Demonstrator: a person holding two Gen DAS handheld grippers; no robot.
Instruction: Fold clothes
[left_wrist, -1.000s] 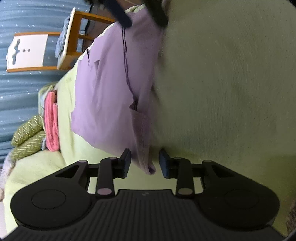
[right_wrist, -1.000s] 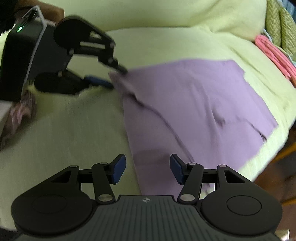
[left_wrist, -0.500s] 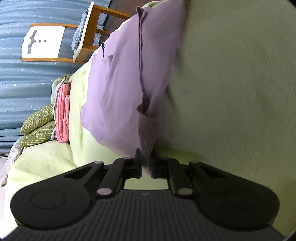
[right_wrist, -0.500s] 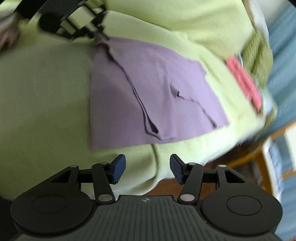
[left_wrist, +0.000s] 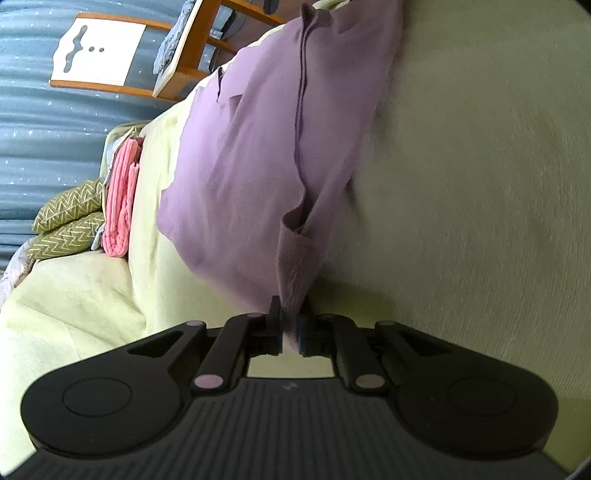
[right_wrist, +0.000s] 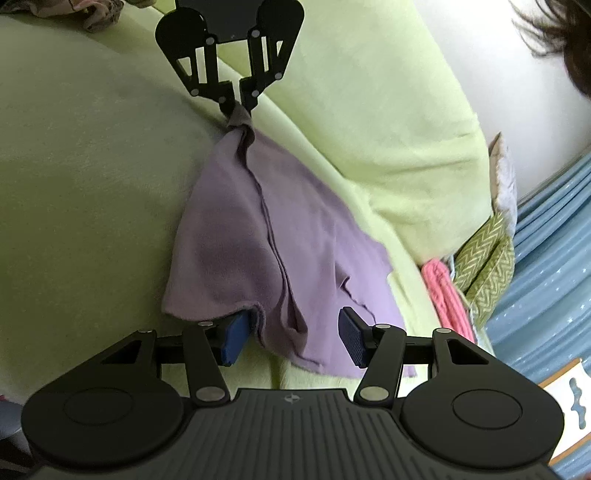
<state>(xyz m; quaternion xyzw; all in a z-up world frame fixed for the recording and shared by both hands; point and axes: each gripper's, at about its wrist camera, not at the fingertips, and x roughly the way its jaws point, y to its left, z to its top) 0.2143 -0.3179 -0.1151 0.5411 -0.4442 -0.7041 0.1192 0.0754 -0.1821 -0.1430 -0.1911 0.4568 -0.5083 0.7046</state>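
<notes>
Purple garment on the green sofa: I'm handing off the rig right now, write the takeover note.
Left gripper: jaws shut on one corner of the purple garment, bunched and pulled taut.
Right gripper: jaws open, straddling the opposite edge of the garment; left pad touches the hem, nothing pinched yet.
Garment lies mostly flat on the green sofa cover, a seam running lengthwise. A folded pink item sits beside the zigzag cushions at the sofa's end.
Done: first corner gripped.
Left: shut the right jaws on the near edge, then lift and fold.
</notes>
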